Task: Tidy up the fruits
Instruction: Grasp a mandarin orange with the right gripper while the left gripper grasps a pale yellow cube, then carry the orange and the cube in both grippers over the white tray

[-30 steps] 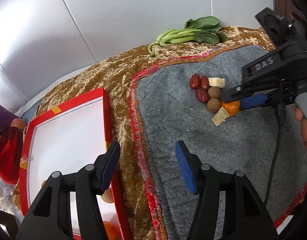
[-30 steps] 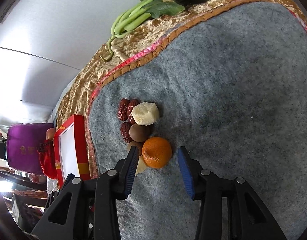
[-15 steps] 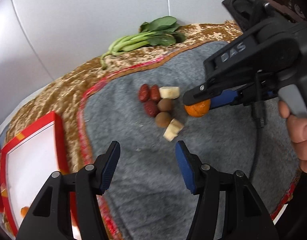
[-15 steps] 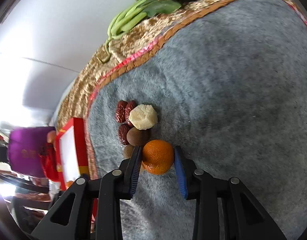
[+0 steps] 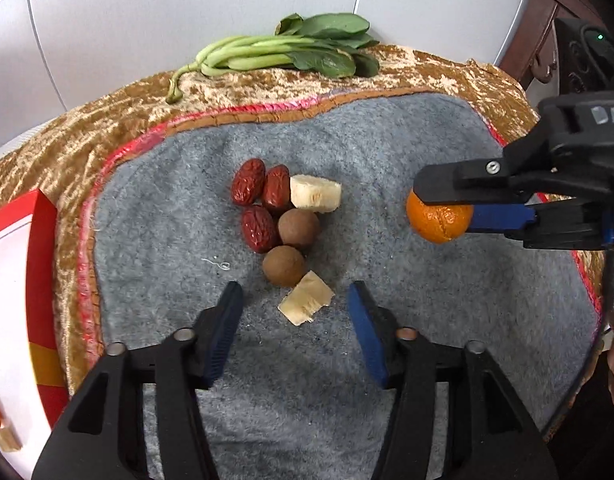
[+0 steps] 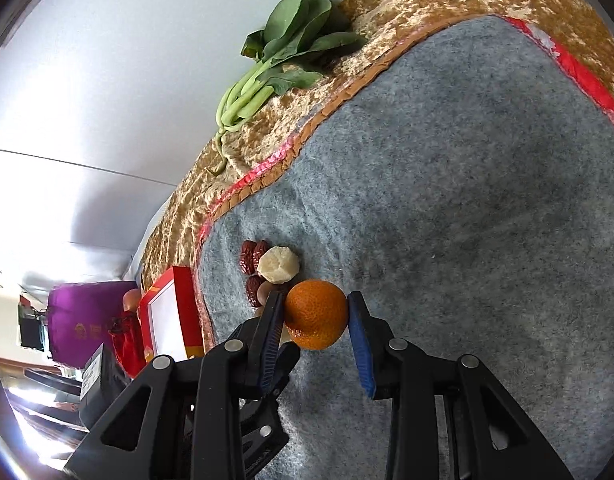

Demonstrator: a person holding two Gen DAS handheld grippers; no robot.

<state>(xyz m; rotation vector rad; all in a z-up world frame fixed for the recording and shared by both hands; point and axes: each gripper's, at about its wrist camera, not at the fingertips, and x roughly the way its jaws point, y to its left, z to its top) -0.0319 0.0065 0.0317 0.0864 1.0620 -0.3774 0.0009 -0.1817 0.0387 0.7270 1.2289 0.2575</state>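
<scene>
My right gripper [image 6: 315, 314] is shut on a small orange [image 6: 315, 315] and holds it above the grey mat; it shows at the right of the left wrist view [image 5: 441, 216]. My left gripper [image 5: 293, 306] is open, its fingers either side of a pale banana piece [image 5: 306, 298] on the mat. Beyond it lie two brown round fruits [image 5: 285, 266], three red dates [image 5: 259, 200] and a second banana piece [image 5: 315, 199]. The red-rimmed white tray [image 5: 35, 240] is at the left with an orange and a banana piece in it.
A bunch of leafy greens [image 5: 283, 54] lies on the gold cloth [image 5: 107, 128] at the back, against the white wall. The grey mat [image 5: 387, 152] has a red stitched border. A purple bag [image 6: 83, 320] and a red pouch [image 6: 125, 340] sit beyond the tray.
My right gripper closed on the orange and lifted it away to the right of the pile. My left gripper swung from the tray over to the pile, around the near banana piece.
</scene>
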